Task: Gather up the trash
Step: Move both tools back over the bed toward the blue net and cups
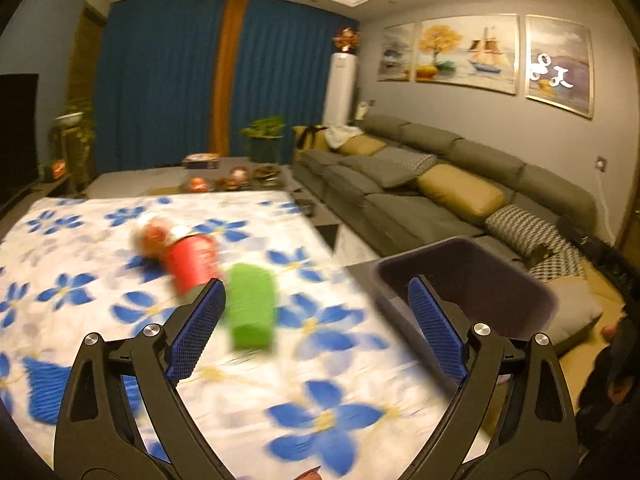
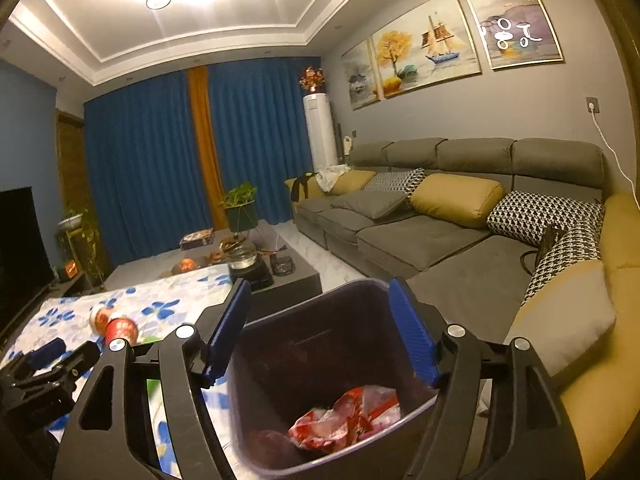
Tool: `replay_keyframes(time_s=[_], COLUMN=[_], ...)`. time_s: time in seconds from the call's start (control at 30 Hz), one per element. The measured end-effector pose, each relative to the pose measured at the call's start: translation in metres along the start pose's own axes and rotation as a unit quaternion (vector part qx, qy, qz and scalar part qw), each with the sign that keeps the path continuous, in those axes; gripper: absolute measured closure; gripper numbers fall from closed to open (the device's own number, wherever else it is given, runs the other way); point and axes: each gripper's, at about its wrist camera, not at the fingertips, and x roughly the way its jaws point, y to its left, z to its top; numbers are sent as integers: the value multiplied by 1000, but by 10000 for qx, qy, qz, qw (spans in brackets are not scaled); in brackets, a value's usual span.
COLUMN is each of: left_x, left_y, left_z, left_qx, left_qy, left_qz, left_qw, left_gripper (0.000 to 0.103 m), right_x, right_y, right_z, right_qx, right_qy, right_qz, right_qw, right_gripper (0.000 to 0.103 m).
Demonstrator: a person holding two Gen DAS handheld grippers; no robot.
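Observation:
On the blue-flowered cloth (image 1: 120, 312) lie a green block-like item (image 1: 252, 306), a red cup (image 1: 192, 258) on its side and a round red-and-white container (image 1: 154, 234) behind it. My left gripper (image 1: 316, 300) is open and empty, just above and near the green item. The dark bin (image 1: 472, 280) stands at the table's right edge. My right gripper (image 2: 320, 304) is open and empty above the bin (image 2: 320, 360), which holds crumpled red-and-white wrappers (image 2: 348, 412). The red cup (image 2: 122, 328) and the left gripper (image 2: 48, 364) show at left.
A grey sofa (image 2: 420, 232) with yellow and patterned cushions runs along the right. A dark coffee table (image 2: 272, 276) with a glass kettle (image 2: 242, 256) and dishes stands beyond the cloth. A TV (image 2: 16, 240) and plants are at left.

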Motion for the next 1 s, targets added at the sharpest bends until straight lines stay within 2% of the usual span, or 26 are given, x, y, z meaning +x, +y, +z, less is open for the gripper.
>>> replay_keyframes(time_s=[0.2, 0.5, 0.67, 0.83, 1.0], left_x=[-29, -89, -114, -135, -160], left_y=[59, 147, 182, 210, 239], left_z=[-17, -35, -42, -52, -57], left_qx=[-273, -839, -1098, -1206, -1393], left_qy=[66, -46, -86, -105, -282], left_qz=[660, 1523, 1714, 1858, 1985], left_qw=[9974, 9848, 9790, 9751, 9697], left_gripper=[12, 12, 12, 12, 12], right_x=[-9, -17, -24, -26, -22], right_y=[37, 119, 169, 216, 256], right_z=[-14, -49, -71, -88, -109], right_qx=[-199, -506, -790, -1085, -1333], right_qy=[163, 672, 955, 1170, 1432], right_qz=[334, 1176, 1575, 1787, 1952], right_qw=[9991, 9895, 9797, 9709, 9610], right_gripper=[30, 30, 30, 30, 30])
